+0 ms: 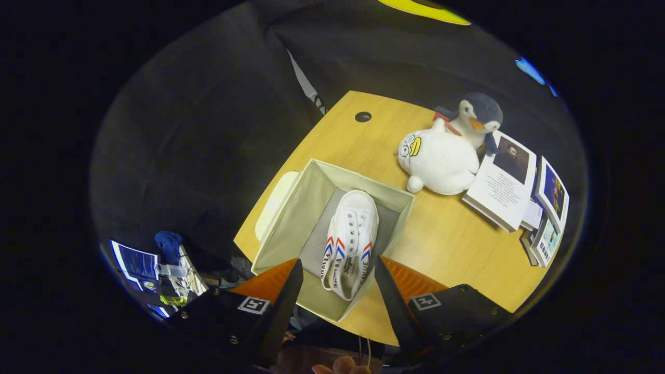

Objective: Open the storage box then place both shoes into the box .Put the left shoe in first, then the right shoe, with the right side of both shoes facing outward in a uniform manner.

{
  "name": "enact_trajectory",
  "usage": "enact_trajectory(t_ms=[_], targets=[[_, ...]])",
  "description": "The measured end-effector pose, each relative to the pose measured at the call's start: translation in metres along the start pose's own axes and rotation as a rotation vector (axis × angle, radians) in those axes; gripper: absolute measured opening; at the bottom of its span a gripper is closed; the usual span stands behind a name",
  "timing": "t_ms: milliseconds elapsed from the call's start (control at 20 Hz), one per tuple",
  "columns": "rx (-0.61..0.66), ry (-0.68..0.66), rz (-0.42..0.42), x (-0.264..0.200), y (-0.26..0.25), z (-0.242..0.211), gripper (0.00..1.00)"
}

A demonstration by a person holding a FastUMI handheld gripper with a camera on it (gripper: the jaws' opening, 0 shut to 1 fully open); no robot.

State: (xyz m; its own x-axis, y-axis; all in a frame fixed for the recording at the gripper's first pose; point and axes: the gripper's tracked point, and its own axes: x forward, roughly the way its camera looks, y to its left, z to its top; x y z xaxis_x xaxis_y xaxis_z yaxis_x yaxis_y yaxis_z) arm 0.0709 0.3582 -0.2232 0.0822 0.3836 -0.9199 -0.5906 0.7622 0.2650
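Storage box (291,218) open on the wooden counter (447,244), one white shoe (350,241) inside.
Gripper (337,275) spread wide, holding nothing, above the shoe's heel; plush penguin (447,156) and books (506,187) at 2 o'clock, black cloth wall behind.

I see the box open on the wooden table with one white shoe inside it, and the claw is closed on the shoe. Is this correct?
Not quite. In the gripper view the claw is open, its fingers spread to either side of the white shoe and not pressing on it. The rest holds: the box stands open on the wooden table with one shoe inside.
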Motion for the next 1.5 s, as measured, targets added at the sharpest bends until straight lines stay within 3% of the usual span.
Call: enact_trajectory(t_ms=[250, 350, 450, 800, 1000, 1200, 1500], targets=[[0.027, -0.122, -0.025, -0.048, -0.025, -0.006, 0.84], [0.051, -0.198, -0.041, -0.073, -0.036, -0.008, 0.91], [0.078, -0.295, -0.076, -0.101, -0.054, -0.008, 0.91], [0.067, -0.854, -0.326, -0.236, -0.118, 0.005, 0.97], [0.06, -1.103, -0.443, -0.294, -0.123, -0.022, 0.98], [0.058, -1.206, -0.534, -0.325, -0.135, -0.046, 0.97], [0.085, -1.262, -0.569, -0.349, -0.144, -0.065, 0.98]])
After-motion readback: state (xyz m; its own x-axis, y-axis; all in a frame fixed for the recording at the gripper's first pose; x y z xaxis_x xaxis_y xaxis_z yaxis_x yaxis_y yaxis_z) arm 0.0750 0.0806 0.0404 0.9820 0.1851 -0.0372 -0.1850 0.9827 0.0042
